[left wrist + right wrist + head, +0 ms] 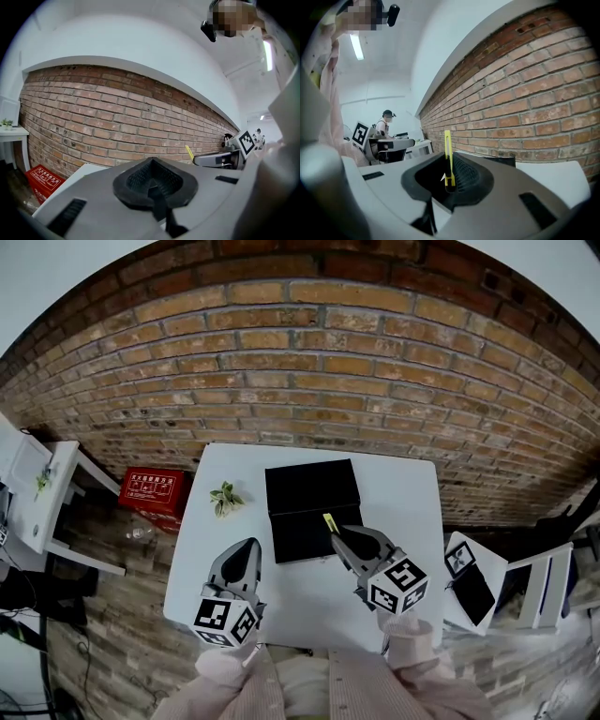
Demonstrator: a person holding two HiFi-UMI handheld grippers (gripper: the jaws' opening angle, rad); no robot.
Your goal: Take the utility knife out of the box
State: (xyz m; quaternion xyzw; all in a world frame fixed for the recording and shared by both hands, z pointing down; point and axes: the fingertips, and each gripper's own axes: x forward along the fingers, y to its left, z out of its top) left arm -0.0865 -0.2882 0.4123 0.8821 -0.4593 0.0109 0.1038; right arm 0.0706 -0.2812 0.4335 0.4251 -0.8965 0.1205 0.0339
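A black box lies open on the white table, its lid beside its base. My right gripper hangs over the box's near right corner, shut on a slim yellow utility knife. In the right gripper view the knife stands upright between the pads, its tip above the jaws, and my right gripper points level at the brick wall. My left gripper is raised over the table's near left, shut with nothing in it. The left gripper view shows the left gripper with jaws together and the knife far right.
A small potted plant sits on the table left of the box. On the floor at the left are a red box and a white side table. A white stand with a black tablet is at the right. The brick wall is behind.
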